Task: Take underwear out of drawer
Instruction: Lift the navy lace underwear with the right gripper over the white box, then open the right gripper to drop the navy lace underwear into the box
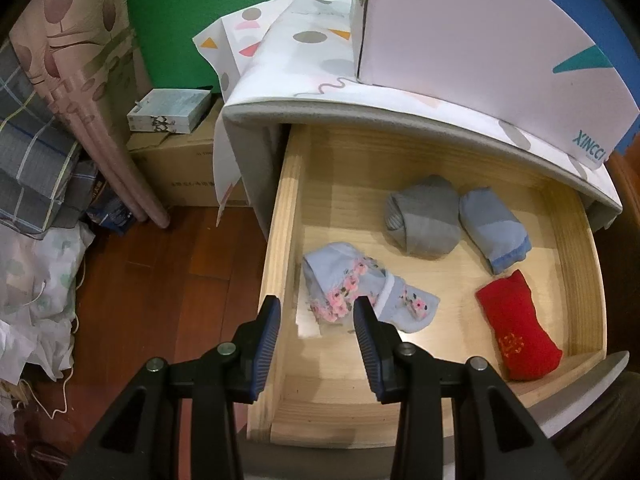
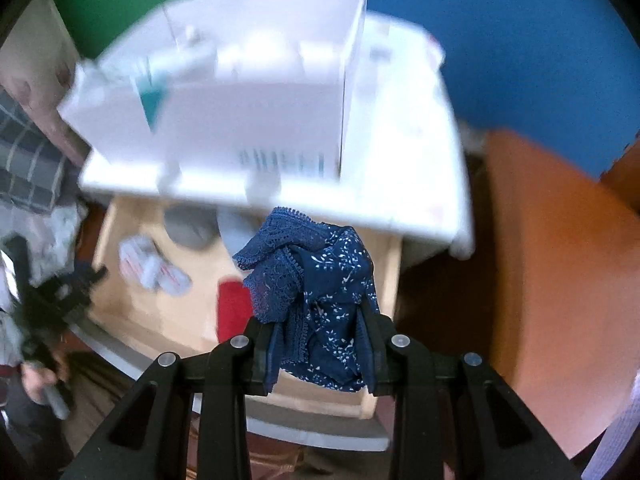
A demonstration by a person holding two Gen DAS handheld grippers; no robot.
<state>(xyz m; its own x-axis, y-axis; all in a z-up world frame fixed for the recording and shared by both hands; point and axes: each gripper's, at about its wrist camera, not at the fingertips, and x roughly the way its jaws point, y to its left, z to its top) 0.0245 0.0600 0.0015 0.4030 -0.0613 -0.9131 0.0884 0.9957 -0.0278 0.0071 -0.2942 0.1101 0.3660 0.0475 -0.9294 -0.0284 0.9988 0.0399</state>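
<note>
The wooden drawer (image 1: 286, 208) stands pulled open. In it lie a pale blue floral underwear (image 1: 360, 288), a grey rolled one (image 1: 424, 216), a light blue rolled one (image 1: 494, 228) and a red one (image 1: 516, 328). My left gripper (image 1: 316, 316) is open and empty, over the drawer's left wall, close to the floral piece. My right gripper (image 2: 316, 332) is shut on a navy blue lace underwear (image 2: 312, 280) and holds it above the drawer (image 2: 384, 264). The right wrist view is motion-blurred. The left gripper shows there (image 2: 60, 296) at the lower left.
A white box (image 1: 480, 40) stands on the cabinet top (image 1: 304, 80). Cardboard boxes (image 1: 188, 168), folded bedding (image 1: 36, 152) and a plastic bag (image 1: 40, 280) crowd the wooden floor (image 1: 160, 280) at left. An orange-brown surface (image 2: 540, 260) lies right of the cabinet.
</note>
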